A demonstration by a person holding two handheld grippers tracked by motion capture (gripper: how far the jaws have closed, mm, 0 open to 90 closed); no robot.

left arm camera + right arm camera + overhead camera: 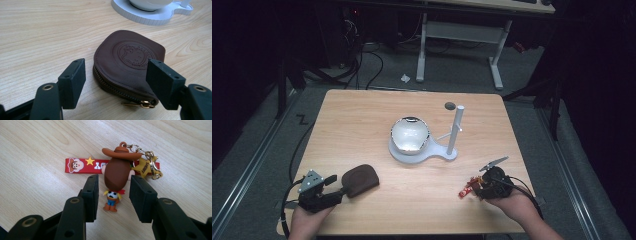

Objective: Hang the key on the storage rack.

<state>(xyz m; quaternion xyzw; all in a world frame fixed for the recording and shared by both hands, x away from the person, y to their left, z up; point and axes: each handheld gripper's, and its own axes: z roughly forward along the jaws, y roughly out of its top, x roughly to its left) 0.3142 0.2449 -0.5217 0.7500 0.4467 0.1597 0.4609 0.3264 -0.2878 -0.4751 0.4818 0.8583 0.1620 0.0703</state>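
A cowboy-figure keychain [117, 172] lies on the wooden table with its red strap [82, 165] and gold star charm [147, 167]. My right gripper [113, 195] stands over it, its jaws on either side of the brown figure; a thin gap shows on the left side. In the high view the keychain [466, 189] is at the front right, by the right gripper [473, 187]. A brown leather zip pouch [127, 57] lies flat at the front left. My left gripper [116, 82] is open wide at the pouch's near zipped edge and does not touch it.
A shiny metal bowl [410, 134] sits on a white stand [437, 152] with an upright post [455, 129] at the table's middle. A small dark disc [450, 105] lies near the far edge. Cables and a white desk frame are on the floor beyond.
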